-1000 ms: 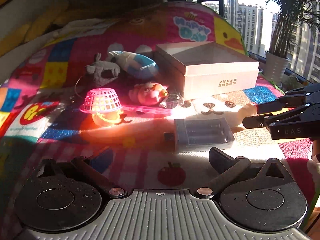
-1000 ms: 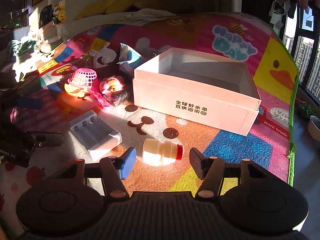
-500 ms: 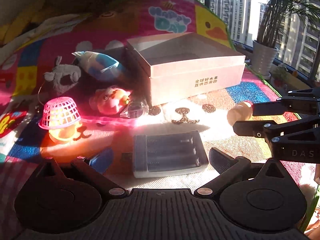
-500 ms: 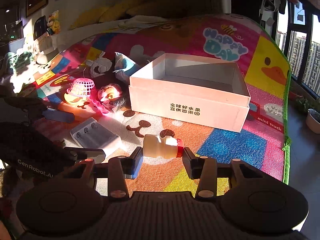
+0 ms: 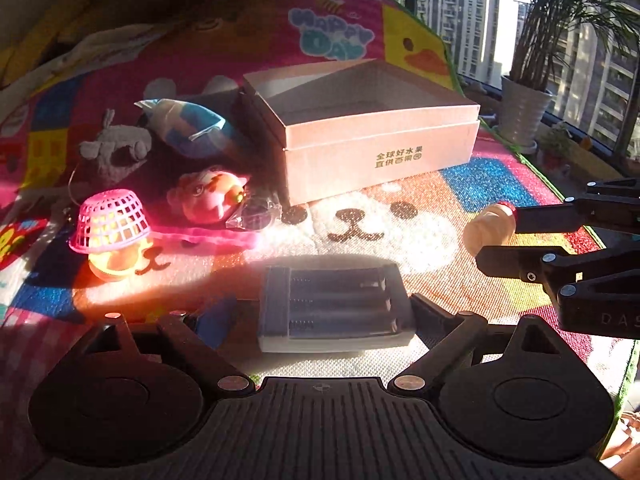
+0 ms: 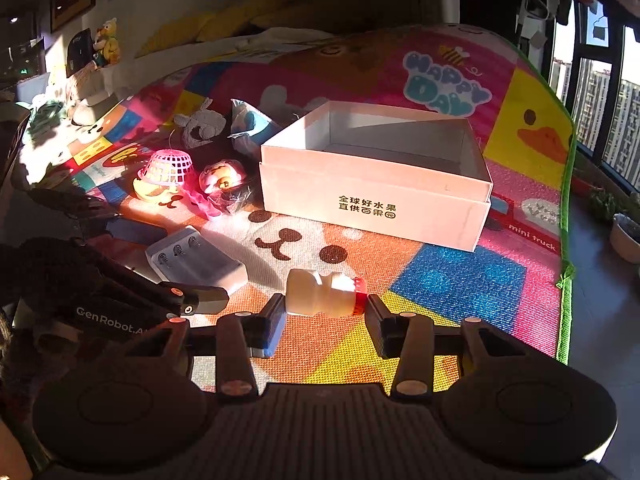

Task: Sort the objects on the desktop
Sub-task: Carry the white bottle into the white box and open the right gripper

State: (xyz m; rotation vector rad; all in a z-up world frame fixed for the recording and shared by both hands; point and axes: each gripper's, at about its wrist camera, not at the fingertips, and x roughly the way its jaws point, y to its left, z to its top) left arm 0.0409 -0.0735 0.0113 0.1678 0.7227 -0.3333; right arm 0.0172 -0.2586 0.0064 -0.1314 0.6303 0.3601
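The left claw [image 5: 324, 316] straddles the gray battery charger [image 5: 334, 306], which lies flat on the play mat [image 5: 420, 236]. A second ago the charger sat well ahead of those fingers; now it is right between them. The jaws have just been closing in, but they stand spread and I cannot see the pads pressing on it yet.

Over on the right, the right claw [image 6: 325, 316] has the little white bottle [image 6: 320, 293] with the red cap lying on its side between its fingers. A second ago the fingers stood wider apart with the bottle ahead of them; now the fingers sit at both ends, base on one side, cap on the other, looking pinched. In the left wrist view the bottle [image 5: 490, 226] shows between the black fingers.

The open white box [image 6: 372, 196] sits beyond both claws, toward the far edge of the mat, same as before. The upturned pink basket [image 5: 110, 220], the pink toy [image 5: 208, 196] and the gray plush [image 5: 114, 150] are bunched to the box's left, unmoved.
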